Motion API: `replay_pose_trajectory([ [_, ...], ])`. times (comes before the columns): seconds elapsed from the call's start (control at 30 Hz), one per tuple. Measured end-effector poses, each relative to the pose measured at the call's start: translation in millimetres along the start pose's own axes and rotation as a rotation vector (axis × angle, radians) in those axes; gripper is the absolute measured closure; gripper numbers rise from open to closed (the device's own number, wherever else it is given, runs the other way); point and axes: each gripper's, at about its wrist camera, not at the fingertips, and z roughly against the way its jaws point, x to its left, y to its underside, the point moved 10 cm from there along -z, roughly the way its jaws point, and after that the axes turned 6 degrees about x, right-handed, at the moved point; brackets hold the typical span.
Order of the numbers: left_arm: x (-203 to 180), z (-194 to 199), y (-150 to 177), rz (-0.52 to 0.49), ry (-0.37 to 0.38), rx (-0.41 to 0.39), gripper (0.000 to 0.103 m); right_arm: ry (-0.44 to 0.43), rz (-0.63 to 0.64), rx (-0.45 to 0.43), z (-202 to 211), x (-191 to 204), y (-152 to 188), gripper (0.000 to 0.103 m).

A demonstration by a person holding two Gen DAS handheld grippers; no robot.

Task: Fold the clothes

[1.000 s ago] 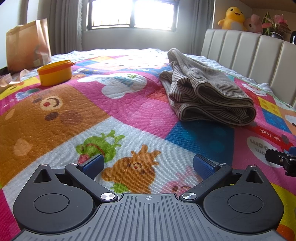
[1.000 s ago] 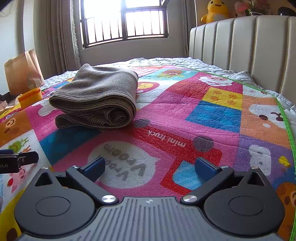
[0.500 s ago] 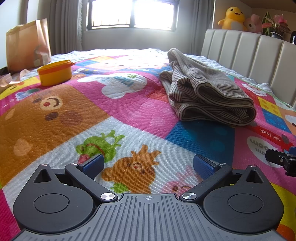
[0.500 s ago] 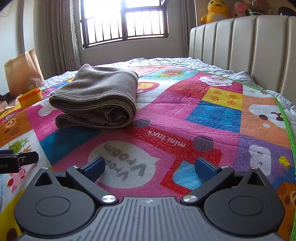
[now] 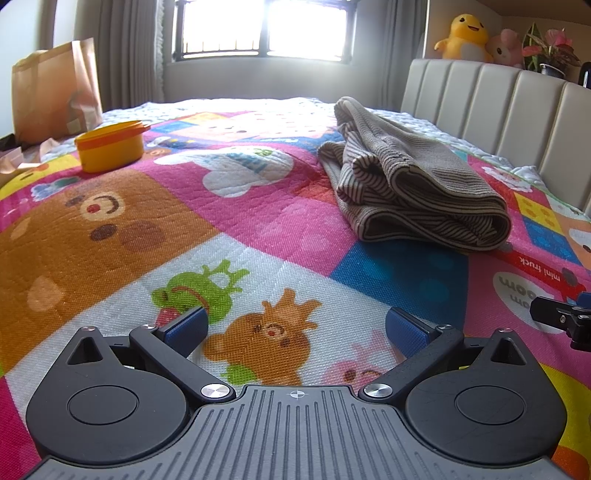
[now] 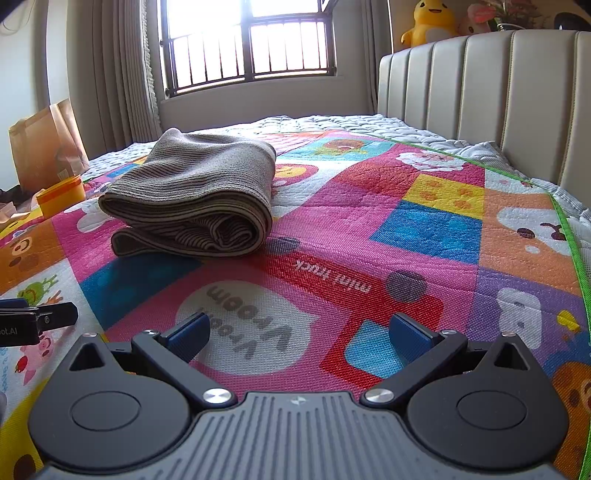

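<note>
A brown striped garment (image 5: 413, 184) lies folded in a thick bundle on the colourful cartoon quilt (image 5: 221, 236). It also shows in the right wrist view (image 6: 195, 199), ahead and to the left. My left gripper (image 5: 295, 325) is open and empty, low over the quilt, well short of the garment. My right gripper (image 6: 299, 330) is open and empty, low over the quilt, with the garment ahead to its left. The tip of the right gripper shows at the right edge of the left wrist view (image 5: 565, 319). The left gripper's tip shows at the left edge of the right wrist view (image 6: 37, 317).
An orange lidded tub (image 5: 110, 146) sits on the quilt at far left. A brown paper bag (image 5: 55, 96) stands behind it. A padded beige headboard (image 5: 517, 118) runs along the right side, with plush toys (image 5: 463, 38) and a plant on top. A window (image 5: 262, 29) is at the far end.
</note>
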Motion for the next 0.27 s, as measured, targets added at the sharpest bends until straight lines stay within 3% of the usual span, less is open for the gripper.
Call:
replay_pose_trajectory([
  [0.27, -0.8, -0.3, -0.2, -0.012, -0.012, 0.005, 0.000, 0.021, 0.018, 0.028, -2.9, 1.0, 0.1, 0.000],
])
